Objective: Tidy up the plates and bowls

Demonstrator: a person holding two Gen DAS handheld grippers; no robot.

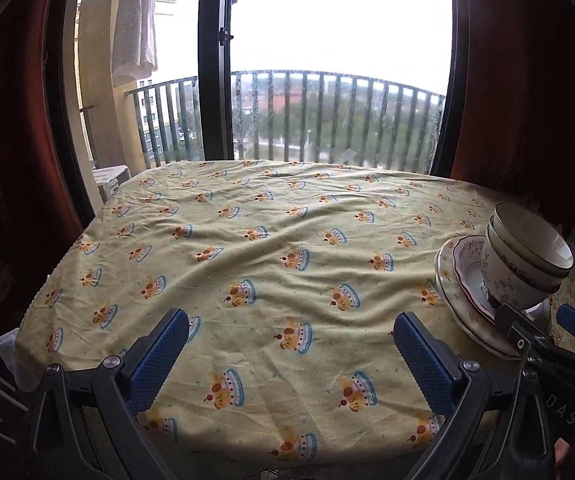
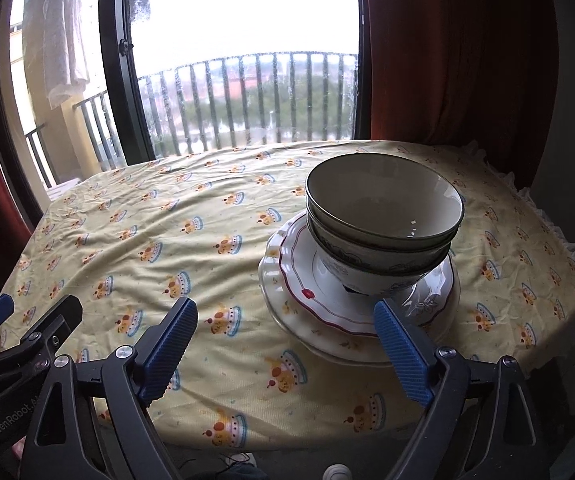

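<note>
Right wrist view shows our right tongs (image 2: 283, 344) and left tongs (image 1: 291, 354) gaping empty, while nested bowls (image 2: 383, 216) on stacked plates (image 2: 307, 300) near the table's (image 2: 147, 216) right edge could topple if nudged.

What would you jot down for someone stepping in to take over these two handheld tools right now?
Left tool: open, nothing between its blue pads, over bare cloth to the left of the stack.
Right tool: open, empty, its right pad in front of the plates' near rim; contact cannot be told.
Dishes: three nested cream ceramic bowls with dark rims sit on a scalloped white plate with a red line, on a larger cream plate, all on the yellow crown-patterned tablecloth.
Done: everything appears stacked in one pile.
Left: probably nothing beyond checking the pile; the bowls sit off-centre on the plates.
</note>
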